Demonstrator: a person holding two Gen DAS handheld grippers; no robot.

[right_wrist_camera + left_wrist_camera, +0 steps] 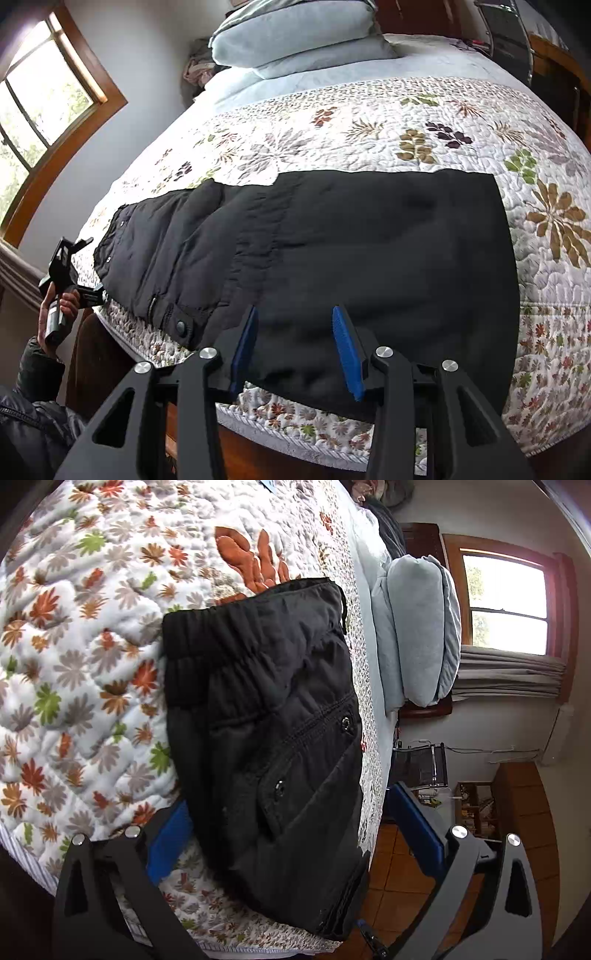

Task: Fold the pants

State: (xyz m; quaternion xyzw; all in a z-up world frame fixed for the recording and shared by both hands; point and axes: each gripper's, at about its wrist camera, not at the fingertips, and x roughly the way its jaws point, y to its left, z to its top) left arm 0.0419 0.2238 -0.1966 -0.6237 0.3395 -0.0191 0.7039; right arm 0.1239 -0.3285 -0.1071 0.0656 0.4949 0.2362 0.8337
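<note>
Right tongs [295, 349] spread partway, blue pads apart with nothing pinched, poised just above the near hem edge of the black quilted fabric pants [332, 266]. Left tongs [284, 834] spread wide, blue pads either side of the waist end, no cloth gripped; seen from the right wrist view, held by a hand [61, 302] at the far left end of the garment. Pants laid flat lengthwise along the near edge of the bed, on the white floral quilted bedspread [406, 122], apparently already doubled leg over leg, elastic waistband and snap pockets at the left tongs, leg ends ahead of and to the right of the right tongs. Judged soft, light, limp, slightly puffy; likely to sag and slide between pads unless all layers are caught. Best hold: hem corners for the right tongs, stiffer waistband edge for the left. Beyond the pants, pale blue pillows [295, 40] stacked by the wooden window [40, 110].
</note>
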